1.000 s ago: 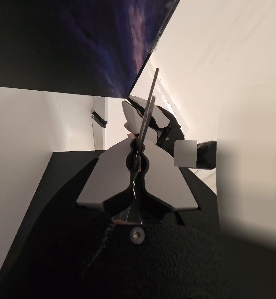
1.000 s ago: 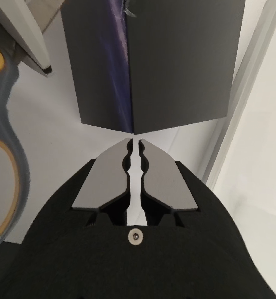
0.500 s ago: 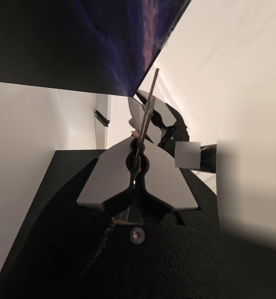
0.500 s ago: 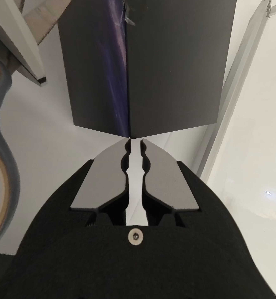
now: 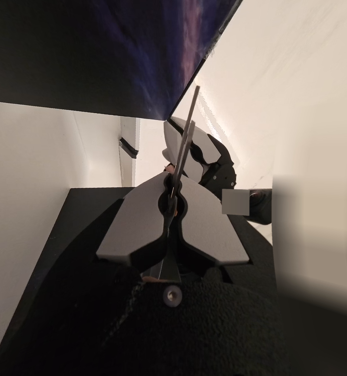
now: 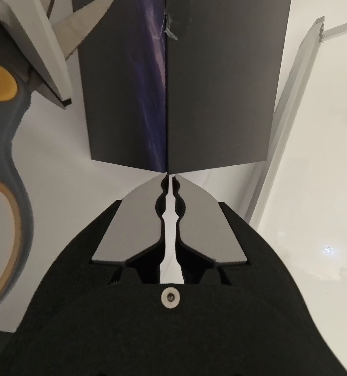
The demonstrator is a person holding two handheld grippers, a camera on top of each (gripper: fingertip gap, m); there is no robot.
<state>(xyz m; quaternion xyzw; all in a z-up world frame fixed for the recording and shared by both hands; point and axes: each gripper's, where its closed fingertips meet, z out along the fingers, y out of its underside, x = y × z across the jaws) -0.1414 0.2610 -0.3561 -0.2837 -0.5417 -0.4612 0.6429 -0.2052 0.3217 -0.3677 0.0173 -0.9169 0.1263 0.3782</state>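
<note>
Here, unlettered dark sheet (image 6: 219, 91) beside scissors (image 6: 7, 154).

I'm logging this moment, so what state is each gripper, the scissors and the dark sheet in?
Left gripper: jaws shut on the scissors.
Scissors: held, blades slightly parted, tips next to the sheet's edge.
Right gripper: jaws shut on the sheet's bottom edge.
Sheet: held up, small cut at its top.

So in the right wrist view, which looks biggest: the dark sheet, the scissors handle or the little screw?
1. dark sheet
2. scissors handle, partly cut off and very near the camera, so its rank is unsure
3. screw
</note>
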